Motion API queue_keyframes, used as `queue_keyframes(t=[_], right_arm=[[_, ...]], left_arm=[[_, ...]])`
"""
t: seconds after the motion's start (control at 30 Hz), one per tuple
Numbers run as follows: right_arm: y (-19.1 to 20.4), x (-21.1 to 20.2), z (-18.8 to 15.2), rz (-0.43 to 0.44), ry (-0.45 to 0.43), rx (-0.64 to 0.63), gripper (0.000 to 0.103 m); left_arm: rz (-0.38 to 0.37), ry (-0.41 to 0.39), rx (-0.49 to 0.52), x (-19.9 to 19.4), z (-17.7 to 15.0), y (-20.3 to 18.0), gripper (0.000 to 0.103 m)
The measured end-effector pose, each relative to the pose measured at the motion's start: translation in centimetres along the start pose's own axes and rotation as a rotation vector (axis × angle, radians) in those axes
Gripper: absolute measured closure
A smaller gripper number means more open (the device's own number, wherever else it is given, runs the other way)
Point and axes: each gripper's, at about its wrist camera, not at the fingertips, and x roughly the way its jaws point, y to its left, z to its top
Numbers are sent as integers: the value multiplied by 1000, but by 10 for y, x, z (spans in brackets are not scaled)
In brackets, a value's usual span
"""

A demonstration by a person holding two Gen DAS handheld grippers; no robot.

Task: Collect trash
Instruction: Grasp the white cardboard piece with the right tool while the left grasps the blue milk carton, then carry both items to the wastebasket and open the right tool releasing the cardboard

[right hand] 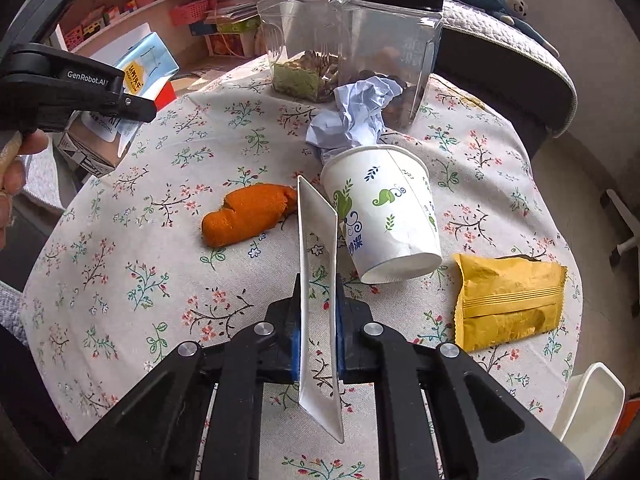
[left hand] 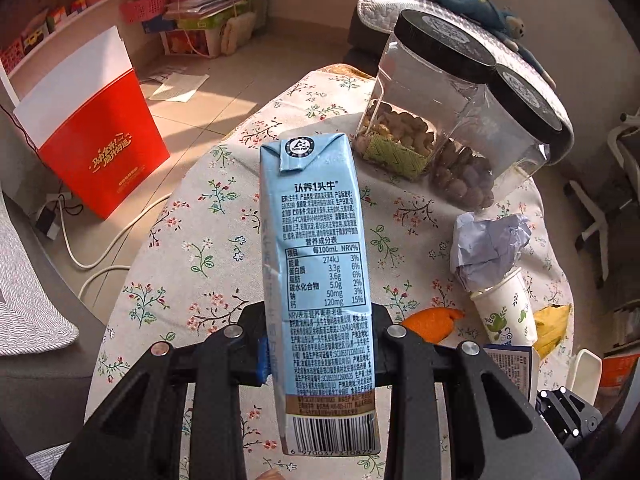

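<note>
1. Two grippers, both busy: left gripper [left hand: 320, 354] clamped on one light-blue milk carton [left hand: 316, 280], held up off the round floral table [right hand: 120, 280], barcode end nearest the camera. Same carton [right hand: 120, 100] seen from the right wrist view, tilted, in that left gripper [right hand: 132, 112], with a bit of a hand [right hand: 14, 176] behind it.
2. Right gripper [right hand: 318, 340] squeezed together on one thin white plastic piece [right hand: 318, 264], standing on edge between the pads, pointing out over the table.
3. Loose on the table, one of each: orange peel [right hand: 248, 212] just left of the white piece, paper cup [right hand: 384, 212] lying on its side just right of it, yellow snack wrapper [right hand: 508, 300] further right.
4. Behind the cup: one crumpled ball of pale paper [right hand: 356, 116], touching the cup's rim.
5. Farthest back: two clear jars [right hand: 348, 36] with black lids, side by side, nuts in the bottom.
6. Hard to make out: white object [right hand: 592, 404] cut off at the table's right edge, can't tell what it is. Carton's lower end partly hidden by the left gripper from the right wrist view.
</note>
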Motion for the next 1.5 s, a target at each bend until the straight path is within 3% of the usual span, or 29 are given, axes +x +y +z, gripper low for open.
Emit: queue_keyframes(t=[0.23, 0.43, 0.83, 1.0, 1.5], right_arm=[[-4, -58, 21, 21, -181, 112, 92], [-10, -89, 26, -2, -287, 164, 92], [-26, -117, 13, -106, -406, 259, 91], [-32, -126, 11, -148, -447, 287, 91], [-52, -151, -2, -280, -518, 300, 90]], left_arm=[[-40, -112, 35, -41, -2, -6, 72], [-38, -217, 76, -70, -10, -18, 72], [90, -544, 204, -121, -42, -62, 71], [127, -643, 235, -130, -56, -84, 71], [38, -712, 285, -145, -76, -137, 71]])
